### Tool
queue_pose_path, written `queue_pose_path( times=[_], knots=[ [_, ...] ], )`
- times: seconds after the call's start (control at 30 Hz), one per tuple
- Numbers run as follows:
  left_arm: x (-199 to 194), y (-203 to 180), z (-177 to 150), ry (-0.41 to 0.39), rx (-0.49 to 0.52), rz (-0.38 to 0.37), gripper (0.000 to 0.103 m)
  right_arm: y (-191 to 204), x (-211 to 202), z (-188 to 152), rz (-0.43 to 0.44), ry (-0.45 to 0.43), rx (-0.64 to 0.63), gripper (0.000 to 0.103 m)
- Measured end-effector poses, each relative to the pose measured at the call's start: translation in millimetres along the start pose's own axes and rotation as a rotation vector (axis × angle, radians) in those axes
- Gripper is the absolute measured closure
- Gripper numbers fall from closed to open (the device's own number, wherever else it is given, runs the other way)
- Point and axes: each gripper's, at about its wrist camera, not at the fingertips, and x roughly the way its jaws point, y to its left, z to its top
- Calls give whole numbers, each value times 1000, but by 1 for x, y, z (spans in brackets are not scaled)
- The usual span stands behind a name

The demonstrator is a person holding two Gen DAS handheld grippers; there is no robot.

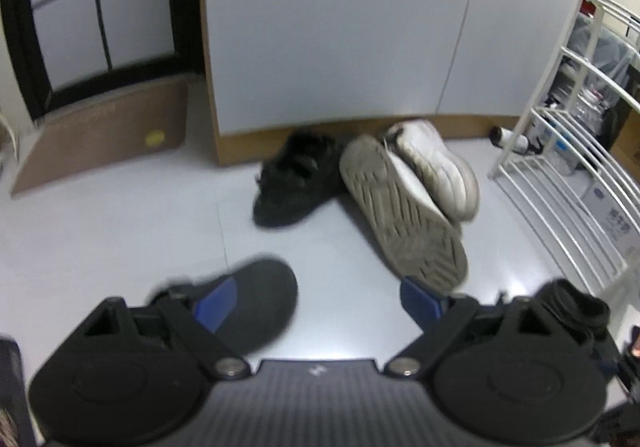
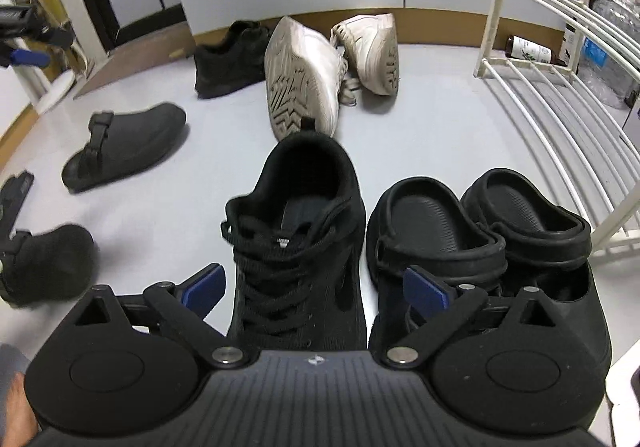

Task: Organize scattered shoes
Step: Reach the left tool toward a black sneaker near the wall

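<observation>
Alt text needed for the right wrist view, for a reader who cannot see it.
The open right gripper hangs over a black laced sneaker standing beside a pair of black clogs near a white wire rack. Farther off on the pale floor lie two tipped white sneakers, another black sneaker and a dark clog.

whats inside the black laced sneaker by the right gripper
The black sneaker holds only its own dark insole and tongue; nothing else shows in the opening. The toe end is covered by laces and upper, so that part cannot be seen.
</observation>
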Motion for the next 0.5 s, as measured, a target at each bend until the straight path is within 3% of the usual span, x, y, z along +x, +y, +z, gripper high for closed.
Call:
queue_pose_path(
  times=[0.2, 0.33, 0.5],
  knots=[
    [26, -18, 65, -54, 52, -21, 14, -11, -6, 2, 32, -18, 45, 3],
    [59, -18, 102, -54, -30, -46, 15, -17, -9, 1, 34, -28, 53, 3],
    [101, -18, 135, -45, -157, -47, 23, -31, -12, -2, 22, -33, 71, 3]
  ],
)
